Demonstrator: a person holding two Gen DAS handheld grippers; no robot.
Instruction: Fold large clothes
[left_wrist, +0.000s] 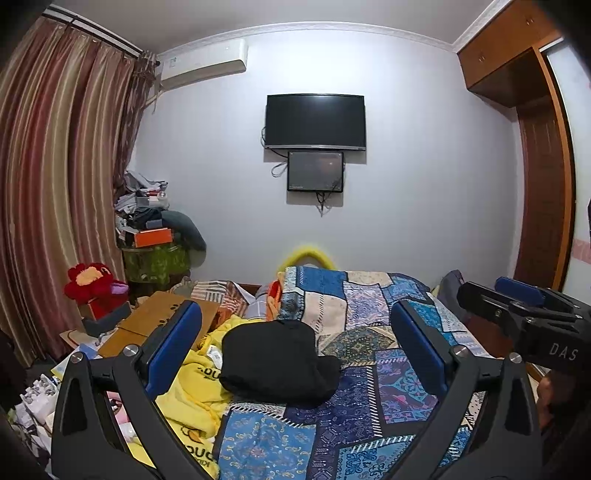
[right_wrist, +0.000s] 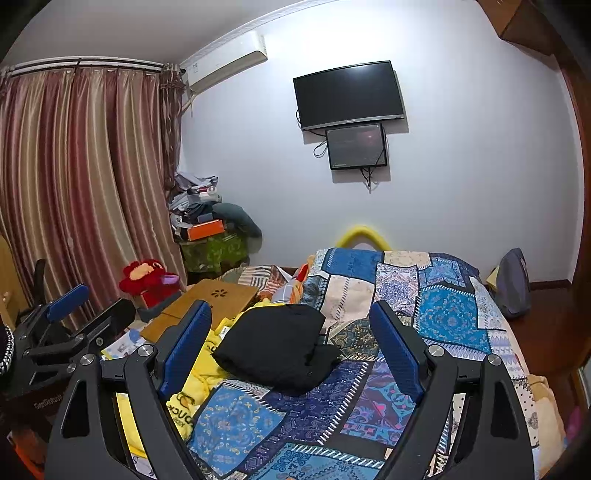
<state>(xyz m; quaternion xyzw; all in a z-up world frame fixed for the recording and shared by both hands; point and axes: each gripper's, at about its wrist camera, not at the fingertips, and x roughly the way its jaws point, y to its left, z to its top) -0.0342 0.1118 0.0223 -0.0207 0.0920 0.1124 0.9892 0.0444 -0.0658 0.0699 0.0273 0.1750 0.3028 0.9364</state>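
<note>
Both sets of tongs gape apart, holding nothing: left gripper (left_wrist: 295, 354), right gripper (right_wrist: 291, 343). I see the black garment (left_wrist: 275, 360) dead ahead, below both, neither clearly nearer.

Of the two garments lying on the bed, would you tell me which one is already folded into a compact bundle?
The black garment on the blue patchwork bedspread is the folded bundle; the yellow garment beside it lies crumpled and spread out.
</note>
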